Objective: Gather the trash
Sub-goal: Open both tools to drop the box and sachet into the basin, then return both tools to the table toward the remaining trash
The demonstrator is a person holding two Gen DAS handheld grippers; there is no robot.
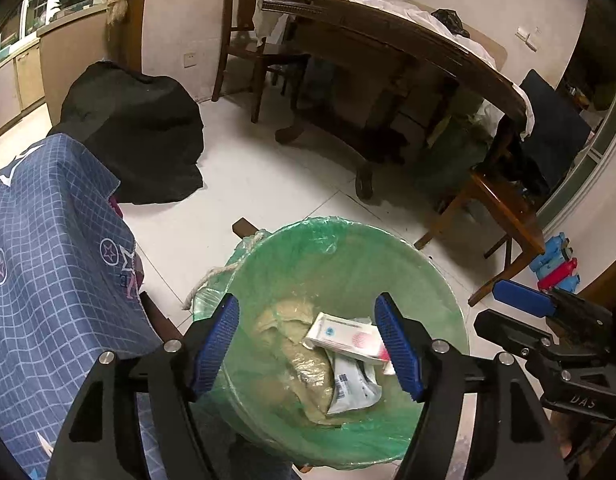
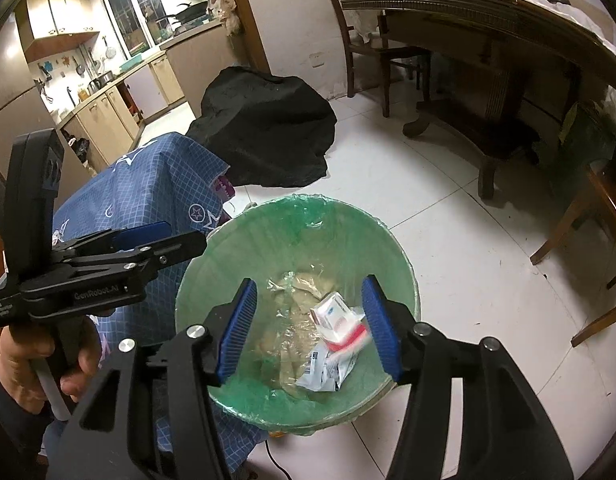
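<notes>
Both the left gripper (image 1: 308, 344) and right gripper (image 2: 308, 326) are hovering wide and empty over the green-lined bin (image 2: 404, 264); the white-and-red carton (image 2: 340, 322) is lying inside near the bottom's right edge. Swinging away carelessly risks snagging the liner (image 1: 324, 236) or tipping the bin.

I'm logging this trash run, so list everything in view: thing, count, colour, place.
Trash bin: one, green liner, on the floor under both claws.
Cartons: two, white with red, inside the bin.
Pouch: one, white, under the cartons.
Checked cloth: one, blue, left of the bin.
Black cover: one, on the floor behind.
Table: one, dark wood, at the back.
Left claw: open, empty.
Right claw: open, empty.
</notes>
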